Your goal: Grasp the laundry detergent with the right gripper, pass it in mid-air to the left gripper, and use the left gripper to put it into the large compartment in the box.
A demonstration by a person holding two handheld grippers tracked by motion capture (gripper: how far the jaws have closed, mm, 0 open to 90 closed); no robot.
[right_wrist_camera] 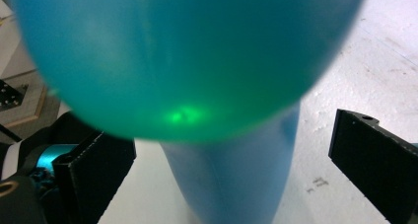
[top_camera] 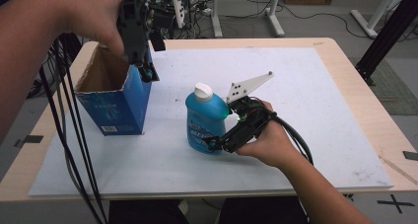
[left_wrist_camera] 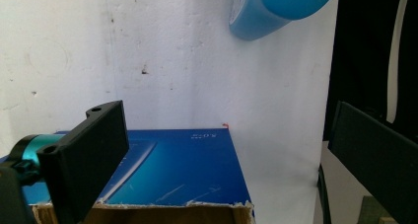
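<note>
On the white mat (top_camera: 296, 86) near the middle of the table (top_camera: 367, 115) stands a blue bottle (top_camera: 204, 118) with a white cap (top_camera: 203, 91). The bottle is upright. The person's right hand (top_camera: 268, 142) comes in from the bottom right, low over the mat, and holds the right gripper (top_camera: 217, 144) flat on its side against the bottom part of the bottle. In the right gripper view the bottle (right_wrist_camera: 197, 61) sits between the two black jaws. The jaws are wide apart and there is a gap on each side, so they do not squeeze the bottle.

The left hand (top_camera: 93, 17) is up high at the far left. It points the left gripper (top_camera: 143, 66) down at the right wall of the blue box (top_camera: 118, 105). The box is open at the top and stands at the left edge of the mat, well apart from the bottle. In the left gripper view the jaws are spread wide, the box (left_wrist_camera: 182, 169) is below and between them, and they hold nothing. I cannot tell if a jaw touches the box rim.

There is bare mat between the box and the bottle. There is lots of bare mat to the right of the bottle and behind it. The front edge of the mat is near the right arm.
</note>
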